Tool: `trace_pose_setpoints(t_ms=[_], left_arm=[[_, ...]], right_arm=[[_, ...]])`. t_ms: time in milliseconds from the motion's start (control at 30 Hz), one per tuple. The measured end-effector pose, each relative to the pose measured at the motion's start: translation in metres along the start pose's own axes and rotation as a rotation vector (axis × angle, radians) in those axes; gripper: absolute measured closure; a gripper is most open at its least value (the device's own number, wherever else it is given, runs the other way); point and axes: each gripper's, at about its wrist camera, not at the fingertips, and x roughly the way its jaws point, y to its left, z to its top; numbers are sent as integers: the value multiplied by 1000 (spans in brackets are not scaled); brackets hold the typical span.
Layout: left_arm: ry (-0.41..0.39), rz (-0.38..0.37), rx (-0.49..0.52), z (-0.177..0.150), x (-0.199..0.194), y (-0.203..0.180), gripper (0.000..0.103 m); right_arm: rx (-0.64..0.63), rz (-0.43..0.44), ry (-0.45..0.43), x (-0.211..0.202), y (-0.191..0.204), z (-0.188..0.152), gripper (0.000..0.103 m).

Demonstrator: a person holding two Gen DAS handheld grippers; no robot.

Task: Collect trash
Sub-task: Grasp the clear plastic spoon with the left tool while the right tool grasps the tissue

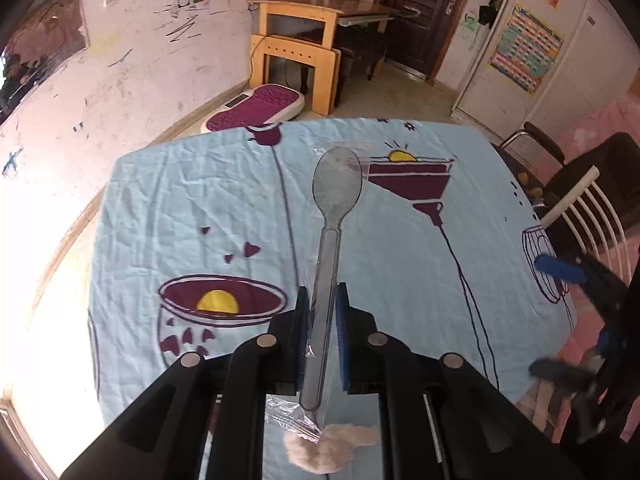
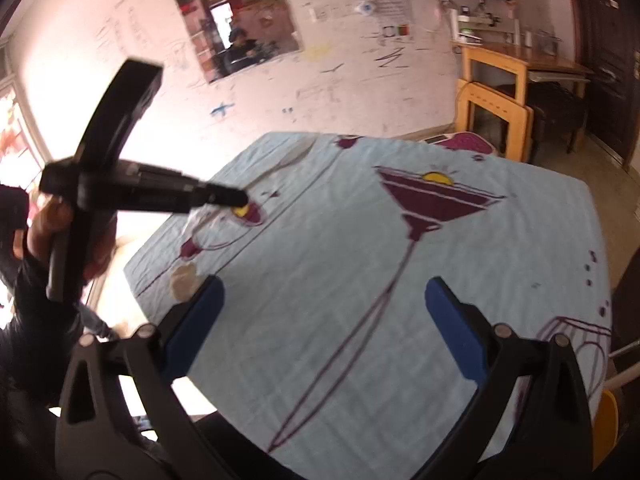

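Left gripper [image 1: 323,312] clenched on the handle of a clear plastic spoon [image 1: 334,216] in its wrapper. Long axis along the fingers, bowl pointing away over the table [image 1: 200,184]. Crumpled tissue [image 1: 328,446] just beneath the handle end. Right gripper [image 2: 324,320] released, holding nothing.

A pale wall [image 1: 132,64] covered in scribbles is standing behind the table, whose blue printed cloth [image 1: 224,200] is lying wrinkled. Strong daylight is pouring in from a window [image 2: 16,128] at the left. A wooden desk [image 1: 320,20] is sitting beside a dark door [image 1: 424,12].
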Motion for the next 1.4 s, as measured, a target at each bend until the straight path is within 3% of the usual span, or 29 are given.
trace_pose_setpoints(t_ms=[100,300,367,400,467,600,700,967,1167,1400], left_arm=[[-31,13,-48,-5,-17,27,94],[-48,37,-114,-21,-31,64,94],[-45,45,-121,-26,-31,69,94],[-44,46,-124,-27,-31,70,94],[-44,48,-131,-30,-31,73,94],[-46,47,-135,-31,-32,72,94],[-46,49,-128,-32,-32,65,94],[-48,59,-78,-28,-27,31,94],[-59,50,8,-21,-19,-22,94],[-65,45,110,-12,-3,-92,94]], right_arm=[[-101,64,57,30,41,-1,6],[-259,102,109,74,102,-2,6],[-290,82,109,84,113,-1,24],[-298,78,121,87,116,-1,52],[-304,75,149,95,117,-1,58],[-325,83,164,99,122,-6,79],[-325,59,161,95,122,-7,80],[-200,25,72,61,80,-1,81],[-51,-77,-28,-1,10,-10,80],[155,-252,-114,-85,-87,-56,80]])
